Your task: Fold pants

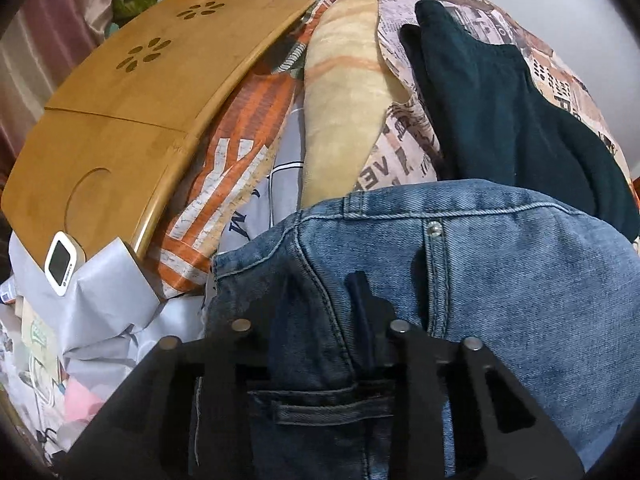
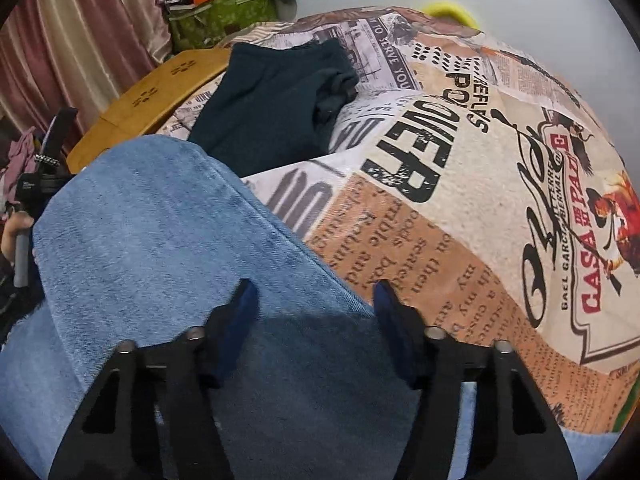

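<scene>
Blue jeans (image 1: 520, 280) lie on a printed bedcover (image 2: 460, 208). In the left wrist view the waist end is close, with a rivet and a belt loop (image 1: 332, 404). My left gripper (image 1: 322, 292) points down at it, and a raised fold of denim is pinched between its dark pads. In the right wrist view the pale denim (image 2: 160, 240) spreads below my right gripper (image 2: 314, 292). Its jaws stand well apart over the cloth's right edge and the pads press on nothing. At that view's left edge the left gripper (image 2: 48, 160) shows, held by a hand (image 2: 16, 232).
A dark teal garment (image 1: 500, 100) (image 2: 272, 108) lies on the bed beyond the jeans. A wooden lap tray (image 1: 120, 100) rests at the left, with a small white device (image 1: 60, 264) by its corner. A beige roll (image 1: 344, 100), crumpled cloth, a green box (image 2: 220, 20) and curtains lie further off.
</scene>
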Motion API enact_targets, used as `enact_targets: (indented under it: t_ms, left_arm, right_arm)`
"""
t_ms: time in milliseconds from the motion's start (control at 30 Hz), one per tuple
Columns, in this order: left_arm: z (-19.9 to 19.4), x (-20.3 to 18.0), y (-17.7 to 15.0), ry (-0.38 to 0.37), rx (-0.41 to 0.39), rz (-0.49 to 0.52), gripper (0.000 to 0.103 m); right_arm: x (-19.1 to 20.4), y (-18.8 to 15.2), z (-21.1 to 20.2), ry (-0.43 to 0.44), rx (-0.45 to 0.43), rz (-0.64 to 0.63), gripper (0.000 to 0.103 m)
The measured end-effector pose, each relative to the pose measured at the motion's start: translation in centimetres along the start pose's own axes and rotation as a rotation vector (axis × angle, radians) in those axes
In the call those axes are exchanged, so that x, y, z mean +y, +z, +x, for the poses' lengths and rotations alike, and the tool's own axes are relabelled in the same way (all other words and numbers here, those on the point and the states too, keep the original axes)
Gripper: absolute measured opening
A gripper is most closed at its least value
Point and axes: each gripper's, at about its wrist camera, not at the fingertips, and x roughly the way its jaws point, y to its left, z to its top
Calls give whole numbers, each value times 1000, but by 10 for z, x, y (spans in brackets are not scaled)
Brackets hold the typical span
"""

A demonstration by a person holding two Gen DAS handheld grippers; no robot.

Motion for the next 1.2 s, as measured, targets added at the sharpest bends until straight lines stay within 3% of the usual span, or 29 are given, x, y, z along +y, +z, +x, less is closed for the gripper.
enact_targets:
  t_ms: [167, 267, 467, 633, 967, 1200]
  left_arm:
    - [-10, -9, -2, 29, -27, 51, 15]
    - [-18, -9, 0, 33, -41, 55, 11]
    - [-57, -8, 0, -2, -82, 60, 8]
    - [-98, -18, -14, 11, -140, 113, 7]
    - [-172, -8, -60, -21, -194, 112, 7]
    - [-191, 0, -92, -18, -198, 116, 7]
  right_arm:
    - [3, -2, 2, -24, -9, 6, 15]
    - [2, -3, -2, -17, -17, 13, 10]
    - [4, -4, -31, 10, -69, 44, 9]
    - [17, -8, -65, 14, -117, 33, 8]
    - [50, -37, -121, -3, -178, 5, 8]
    - [73, -67, -144, 6, -186, -10, 8]
